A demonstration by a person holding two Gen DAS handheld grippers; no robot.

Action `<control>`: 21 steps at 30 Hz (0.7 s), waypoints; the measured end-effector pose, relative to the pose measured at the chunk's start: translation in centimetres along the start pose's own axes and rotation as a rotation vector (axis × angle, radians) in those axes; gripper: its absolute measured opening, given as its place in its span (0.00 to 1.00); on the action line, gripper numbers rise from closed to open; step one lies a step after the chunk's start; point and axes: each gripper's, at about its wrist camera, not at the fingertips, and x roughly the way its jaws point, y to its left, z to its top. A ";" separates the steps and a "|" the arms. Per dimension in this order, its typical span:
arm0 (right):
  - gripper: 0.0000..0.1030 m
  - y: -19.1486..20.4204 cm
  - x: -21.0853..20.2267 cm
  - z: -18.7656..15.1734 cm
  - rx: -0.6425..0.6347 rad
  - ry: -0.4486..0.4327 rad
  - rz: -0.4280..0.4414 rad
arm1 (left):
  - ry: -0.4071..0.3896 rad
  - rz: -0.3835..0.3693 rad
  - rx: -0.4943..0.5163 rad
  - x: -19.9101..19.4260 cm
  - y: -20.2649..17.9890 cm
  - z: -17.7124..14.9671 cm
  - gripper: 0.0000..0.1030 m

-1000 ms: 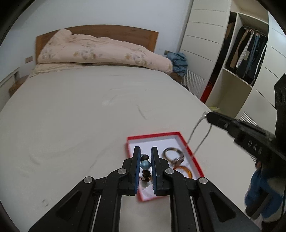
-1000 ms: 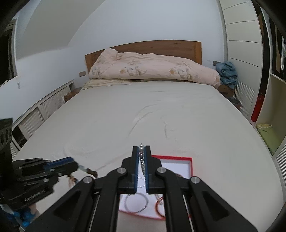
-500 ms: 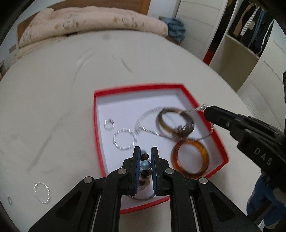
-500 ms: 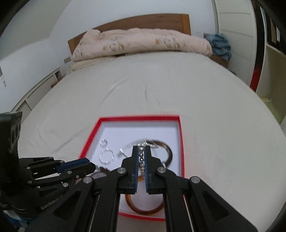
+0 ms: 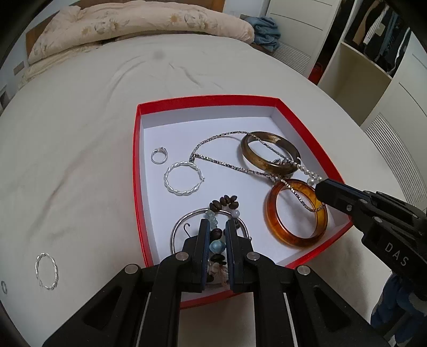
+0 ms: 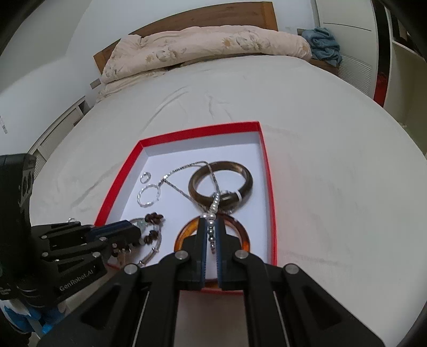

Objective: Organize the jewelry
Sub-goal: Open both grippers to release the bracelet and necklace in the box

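A red box (image 5: 136,170) with a white floor lies on the bed; it also shows in the right wrist view (image 6: 270,186). My left gripper (image 5: 216,224) is shut on a beaded bracelet (image 5: 223,203) with brown and blue beads, low over the box's near left part. My right gripper (image 6: 210,223) is shut on a silver necklace (image 6: 215,200) whose chain (image 5: 213,159) lies across the box floor and over a dark brown bangle (image 5: 270,154). An amber bangle (image 5: 295,215), a twisted silver hoop (image 5: 182,178), a small ring (image 5: 159,155) and a plain silver bangle (image 5: 178,227) lie inside.
A second twisted silver hoop (image 5: 47,271) and a tiny ring (image 5: 3,287) lie on the sheet left of the box. A folded quilt (image 5: 138,24) is at the headboard. A wardrobe (image 5: 373,53) stands at the right.
Both grippers have come down closer over the box with their jewelry. The necklace chain now lies on the box floor and the beaded bracelet's end rests inside.
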 end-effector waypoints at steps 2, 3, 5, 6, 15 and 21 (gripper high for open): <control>0.05 -0.1 -0.1 -0.3 0.001 0.002 -0.003 | -0.003 0.005 0.005 0.0 -0.1 -0.2 0.11; 0.05 -0.2 -0.1 -0.4 0.002 0.002 -0.003 | -0.004 0.006 0.007 -0.1 -0.1 -0.3 0.11; 0.05 -0.4 -0.2 -0.6 0.009 0.002 -0.004 | -0.009 0.012 0.016 -0.1 -0.2 -0.3 0.11; 0.05 -0.5 -0.2 -0.6 0.012 0.002 -0.004 | -0.011 0.015 0.019 -0.1 -0.3 -0.3 0.11; 0.06 -0.9 -0.2 -1.6 0.031 0.007 -0.001 | -0.023 0.032 0.041 0.1 -0.9 -0.2 0.11; 0.06 -1.0 -0.5 -1.9 0.039 -0.002 0.003 | -0.025 0.041 0.045 0.1 -0.8 -0.4 0.11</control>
